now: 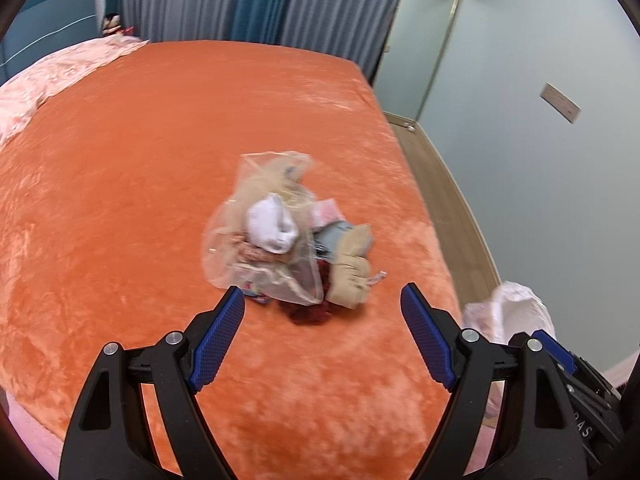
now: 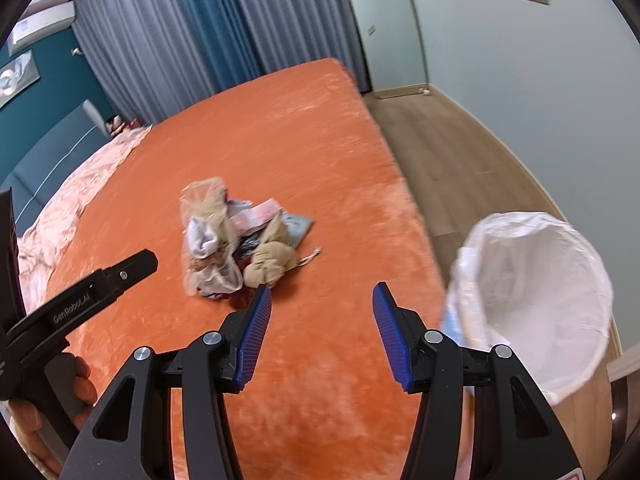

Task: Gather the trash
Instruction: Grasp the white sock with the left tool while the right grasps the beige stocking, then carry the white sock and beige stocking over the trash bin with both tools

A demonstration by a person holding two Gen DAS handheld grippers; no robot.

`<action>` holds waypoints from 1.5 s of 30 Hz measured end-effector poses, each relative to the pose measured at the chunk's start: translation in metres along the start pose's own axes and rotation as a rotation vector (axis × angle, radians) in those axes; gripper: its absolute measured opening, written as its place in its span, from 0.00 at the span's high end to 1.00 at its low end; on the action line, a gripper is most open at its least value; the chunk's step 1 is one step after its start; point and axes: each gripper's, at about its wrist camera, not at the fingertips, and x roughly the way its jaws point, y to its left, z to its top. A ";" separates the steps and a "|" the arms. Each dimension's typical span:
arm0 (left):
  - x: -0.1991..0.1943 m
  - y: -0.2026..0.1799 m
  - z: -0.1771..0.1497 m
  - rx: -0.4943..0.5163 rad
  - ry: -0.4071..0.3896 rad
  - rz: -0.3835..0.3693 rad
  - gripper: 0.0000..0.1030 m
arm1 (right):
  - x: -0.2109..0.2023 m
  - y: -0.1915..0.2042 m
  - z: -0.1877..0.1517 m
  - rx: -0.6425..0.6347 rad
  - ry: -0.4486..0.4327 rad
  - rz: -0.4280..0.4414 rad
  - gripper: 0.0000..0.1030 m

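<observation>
ok so the pile (image 1: 296,240) sits on the orange bed (image 1: 120,200), out toward the foot-side edge, and it's dead ahead of both my grippers. It's a jumble: a clear plastic bag (image 1: 256,216) with a white sock (image 1: 270,222) stuffed in it, a tan wad (image 1: 352,276) leaning on its right side, something dark red (image 1: 308,312) poking out underneath at the near edge

my left gripper (image 1: 322,306) is wide open with nothing between the pads, and the near corner of the bag is just past its left fingertip. In the left view the heap lines up a bit left of the gap's centre. My right gripper (image 2: 322,304) is open too, narrower, also empty. From its view the pile (image 2: 240,248) lies ahead and to the left, with the tan wad (image 2: 268,264) nearest its left fingertip

the bin (image 2: 532,308) with the white liner stands off the bed's edge on my right, right beside the right gripper

so I'd say left is squarer on the bag, right is closer to the tan wad and the bin. The heap runs roughly front to back from me, so I'd guess a straight push forward gets the jaws around it. Nothing collected yet as far as I can tell, the liner looks empty
</observation>
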 end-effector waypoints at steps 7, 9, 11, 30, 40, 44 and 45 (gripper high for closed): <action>0.022 0.034 0.016 -0.031 0.010 0.042 0.26 | 0.040 0.031 0.009 -0.021 0.044 0.037 0.50; 0.032 0.041 0.022 -0.037 0.015 0.047 0.26 | 0.055 0.039 0.011 -0.028 0.059 0.044 0.50; 0.044 0.046 0.028 -0.040 0.023 0.054 0.26 | 0.068 0.046 0.013 -0.034 0.069 0.046 0.50; 0.145 0.056 0.053 -0.014 0.123 0.012 0.52 | 0.182 0.064 0.022 -0.018 0.181 0.047 0.50; 0.149 0.052 0.050 0.002 0.125 -0.017 0.82 | 0.197 0.056 0.015 0.002 0.207 0.052 0.76; 0.134 0.048 0.051 0.011 0.101 -0.010 0.85 | 0.184 0.054 0.016 0.005 0.184 0.049 0.83; 0.130 0.046 0.052 0.013 0.094 -0.008 0.85 | 0.180 0.053 0.017 0.004 0.177 0.048 0.83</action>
